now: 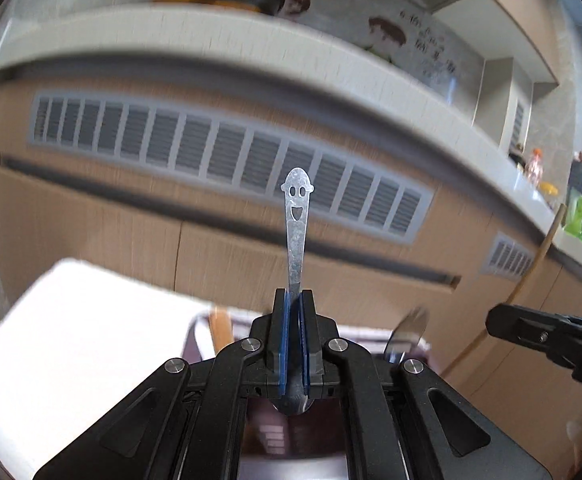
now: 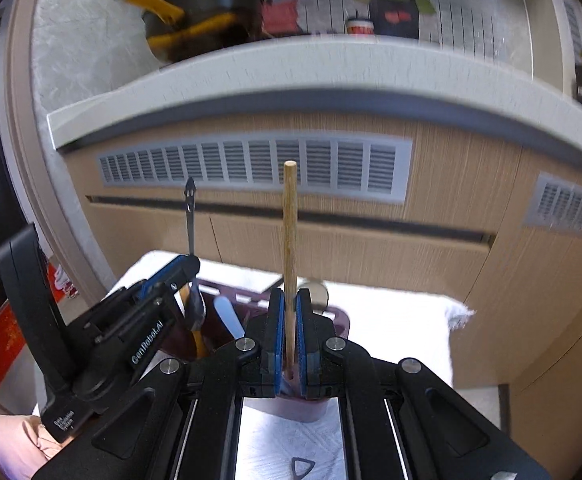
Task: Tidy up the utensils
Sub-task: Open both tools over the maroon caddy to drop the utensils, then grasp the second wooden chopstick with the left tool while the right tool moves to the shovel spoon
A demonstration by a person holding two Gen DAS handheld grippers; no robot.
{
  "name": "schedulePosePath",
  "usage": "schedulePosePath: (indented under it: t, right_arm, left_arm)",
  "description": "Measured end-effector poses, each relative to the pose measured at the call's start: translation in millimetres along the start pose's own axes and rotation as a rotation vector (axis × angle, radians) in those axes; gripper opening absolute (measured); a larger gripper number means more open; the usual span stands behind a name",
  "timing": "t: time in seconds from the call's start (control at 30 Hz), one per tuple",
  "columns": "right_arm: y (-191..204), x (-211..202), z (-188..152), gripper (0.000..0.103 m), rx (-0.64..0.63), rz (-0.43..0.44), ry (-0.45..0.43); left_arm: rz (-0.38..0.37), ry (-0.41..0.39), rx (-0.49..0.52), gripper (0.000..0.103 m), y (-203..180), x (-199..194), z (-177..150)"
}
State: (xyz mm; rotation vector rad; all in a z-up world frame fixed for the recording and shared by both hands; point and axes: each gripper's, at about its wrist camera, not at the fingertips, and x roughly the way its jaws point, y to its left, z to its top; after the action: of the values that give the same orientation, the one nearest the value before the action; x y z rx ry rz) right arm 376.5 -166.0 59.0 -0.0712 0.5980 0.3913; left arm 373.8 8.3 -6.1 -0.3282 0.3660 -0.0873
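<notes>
My left gripper point(image 1: 295, 300) is shut on a metal spoon point(image 1: 297, 216) whose smiley-face handle points up; its bowl hangs below the pads. It also shows in the right wrist view point(image 2: 189, 264) with the spoon point(image 2: 190, 216). My right gripper point(image 2: 290, 300) is shut on a wooden stick utensil point(image 2: 290, 232) held upright. That gripper shows at the right of the left wrist view point(image 1: 503, 320) with the stick point(image 1: 539, 256). Both hover over a dark maroon utensil basket point(image 2: 339, 320) on a white towel point(image 2: 395, 320).
The basket holds a white utensil point(image 2: 227, 316), a wooden-handled one point(image 1: 221, 328) and a round metal piece point(image 1: 407, 332). Behind stands a wood cabinet with grey vents point(image 2: 251, 164) under a white counter point(image 2: 291, 68) carrying a black pot point(image 2: 207, 16).
</notes>
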Motion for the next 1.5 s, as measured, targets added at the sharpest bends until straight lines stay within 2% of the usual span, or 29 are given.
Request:
schedulePosePath:
  t: [0.07, 0.13, 0.23, 0.3, 0.37, 0.47, 0.53, 0.7, 0.77, 0.9, 0.93, 1.07, 1.2, 1.3, 1.37, 1.43, 1.5]
  right_arm:
    - [-4, 12, -8, 0.005, 0.020, 0.025, 0.038]
    - [-6, 23, -14, 0.005, 0.030, 0.047, 0.077]
    - [-7, 37, -24, 0.012, 0.038, 0.090, 0.142]
    - [-8, 39, -28, 0.022, 0.039, 0.083, 0.149]
    - [-8, 34, -31, 0.025, 0.037, 0.067, 0.141]
    - [-9, 18, -39, 0.027, 0.031, 0.034, 0.118]
    - [-10, 4, -48, 0.035, 0.027, 0.003, 0.103]
    - [-11, -24, -75, 0.067, 0.029, -0.062, 0.073]
    - [-8, -30, -89, 0.072, 0.018, -0.094, 0.074]
    - [-4, -34, -119, 0.090, -0.027, -0.201, 0.111]
    - [-3, -34, -125, 0.091, -0.041, -0.219, 0.121]
    - [-8, -35, -148, 0.102, -0.049, -0.239, 0.160]
    - [-11, -37, -169, 0.102, -0.009, -0.258, 0.201]
    - [-5, -39, -185, 0.102, -0.007, -0.267, 0.234]
    - [3, -39, -193, 0.102, -0.033, -0.259, 0.256]
    - [9, -37, -196, 0.096, -0.046, -0.218, 0.270]
    - [11, -33, -197, 0.068, -0.033, -0.176, 0.290]
  left_arm:
    - [0.001, 0.036, -0.010, 0.007, 3, 2, -11]
    - [0.004, 0.037, -0.001, 0.009, 2, -3, -15]
    - [-0.014, 0.059, -0.036, 0.023, 6, -15, -6]
    - [-0.007, 0.077, -0.058, 0.025, 9, -27, 2]
    - [-0.008, 0.107, -0.072, 0.027, 14, -42, 9]
    - [0.011, 0.157, -0.043, 0.041, 20, -64, 14]
    - [0.020, 0.204, -0.018, 0.049, 25, -78, 11]
    - [0.052, 0.338, 0.026, 0.050, 40, -100, -15]
    - [0.070, 0.399, 0.033, 0.054, 48, -106, -30]
    - [0.103, 0.486, 0.041, 0.054, 58, -113, -58]
    - [0.107, 0.507, 0.046, 0.054, 60, -115, -65]
    - [0.103, 0.567, 0.062, 0.057, 62, -122, -85]
    - [0.102, 0.586, 0.084, 0.059, 62, -132, -100]
    - [0.066, 0.595, 0.101, 0.059, 60, -136, -105]
    - [0.041, 0.610, 0.116, 0.056, 57, -133, -104]
    - [-0.007, 0.650, 0.142, 0.027, 51, -125, -102]
    - [-0.031, 0.699, 0.191, 0.018, 44, -111, -98]
